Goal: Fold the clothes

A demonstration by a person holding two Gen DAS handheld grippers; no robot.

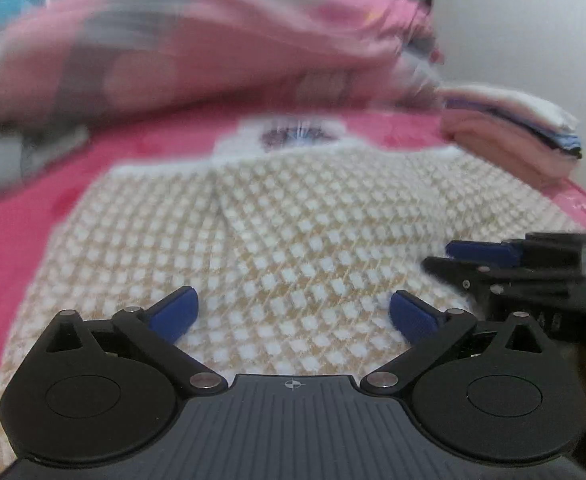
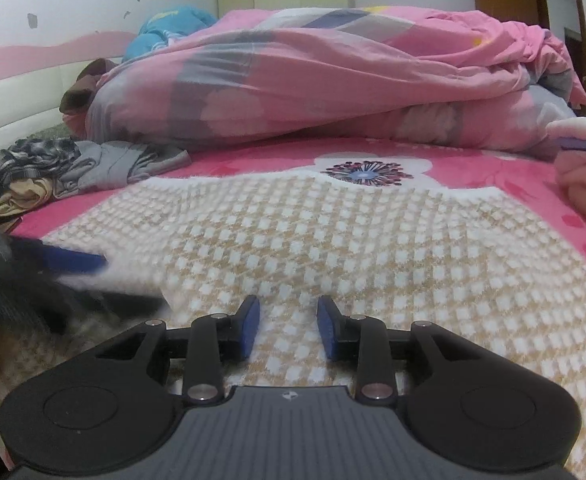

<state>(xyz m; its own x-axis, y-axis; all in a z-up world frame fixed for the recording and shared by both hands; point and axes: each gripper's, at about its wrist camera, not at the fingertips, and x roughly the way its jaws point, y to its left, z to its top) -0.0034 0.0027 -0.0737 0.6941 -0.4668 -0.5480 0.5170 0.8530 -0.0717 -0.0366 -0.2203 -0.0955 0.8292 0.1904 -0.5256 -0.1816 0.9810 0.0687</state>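
A white-and-tan checked knit garment [image 1: 273, 240] [image 2: 373, 248] lies spread flat on the pink bed sheet [image 1: 33, 220]. My left gripper [image 1: 293, 312] hovers low over its near part, open wide, with only the flat cloth beneath its blue pads. The right wrist view shows the left gripper [image 2: 133, 280] blurred at the left, by a white cloth edge. My right gripper [image 2: 289, 324] sits just to the right over the same garment. Its jaws stand a narrow gap apart and nothing is pressed between them. It enters the left wrist view from the right edge [image 1: 439, 254].
A bulky pink patterned quilt [image 2: 333, 80] runs across the back of the bed. A stack of folded clothes [image 1: 513, 132] sits at the far right. Unfolded grey and plaid clothes [image 2: 53, 168] are heaped at the left. A blue bundle [image 2: 169, 28] lies by the wall.
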